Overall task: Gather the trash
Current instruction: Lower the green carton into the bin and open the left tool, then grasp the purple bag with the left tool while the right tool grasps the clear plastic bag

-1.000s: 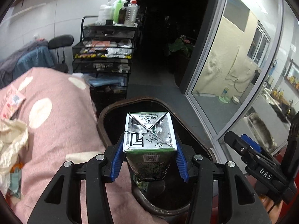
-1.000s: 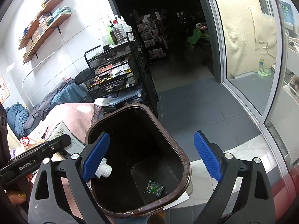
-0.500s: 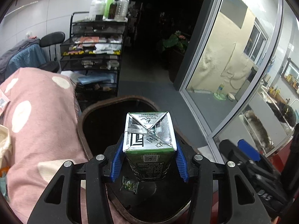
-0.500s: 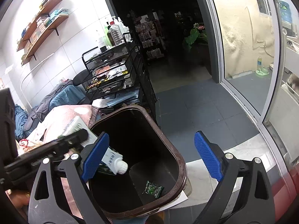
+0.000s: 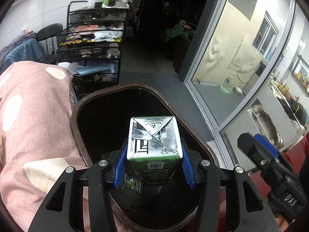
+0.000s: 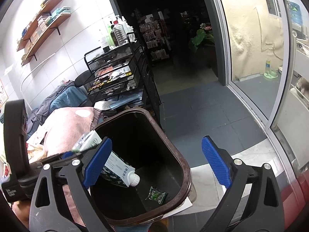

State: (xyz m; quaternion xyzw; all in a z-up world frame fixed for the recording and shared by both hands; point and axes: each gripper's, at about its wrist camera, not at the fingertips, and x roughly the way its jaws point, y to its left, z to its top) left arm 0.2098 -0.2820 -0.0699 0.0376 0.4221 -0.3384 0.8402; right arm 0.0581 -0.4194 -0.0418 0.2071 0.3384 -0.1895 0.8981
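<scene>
Leftmost, a pink spotted blanket [image 5: 32,127] lies right against the left rim of a dark brown trash bin [image 5: 77,116], so that side leaves little spare room. Over the bin's open mouth, the left tongs [image 5: 153,164] are clamped on a green and silver drink carton [image 5: 154,139], their blue pads [image 5: 120,166] pressing its two sides. The carton is held with its folded bottom toward the camera and its white cap pointing down into the bin, probably so it will drop straight in once released. It appears to sit inside the rim's outline, clear of the edges, with dark empty depth below it. A small green wrapper [image 6: 157,193] already lies on the bin floor. Further right, the right tongs [image 6: 156,163] hang apart and empty above the bin's near right side, apparently waiting out of the carton's path. Beyond the bin's right rim lie open grey floor tiles [image 6: 208,112] and a glass door [image 5: 231,61], giving free room there.
</scene>
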